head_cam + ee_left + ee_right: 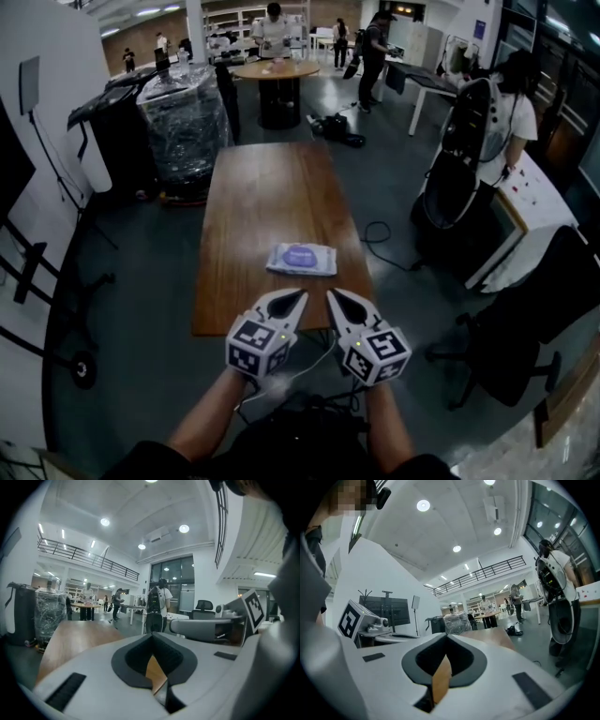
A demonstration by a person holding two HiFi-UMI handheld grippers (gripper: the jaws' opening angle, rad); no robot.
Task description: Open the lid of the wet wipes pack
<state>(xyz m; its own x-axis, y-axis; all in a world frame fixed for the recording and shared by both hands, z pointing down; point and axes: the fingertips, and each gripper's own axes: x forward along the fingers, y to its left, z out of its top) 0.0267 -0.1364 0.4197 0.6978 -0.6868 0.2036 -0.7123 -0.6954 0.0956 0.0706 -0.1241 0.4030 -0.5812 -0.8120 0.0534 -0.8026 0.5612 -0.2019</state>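
A white wet wipes pack (300,259) with a purple lid lies flat on the near part of the long wooden table (272,202). Both hand-held grippers hover side by side just short of the table's near edge and point at the pack. My left gripper (300,295) is shut and holds nothing; its tips meet in its own view (152,637). To its right, my right gripper (332,294) is also shut and holds nothing, its tips closed together (446,637). Neither touches the pack. The pack is hidden in both gripper views, where only the tabletop (70,637) shows.
A black office chair (525,328) stands right of the table's near end, and a cable (380,234) lies on the floor beside it. A plastic-wrapped pallet (183,117) stands at the far left, with a round table (277,70) behind. A person (497,127) stands at the right.
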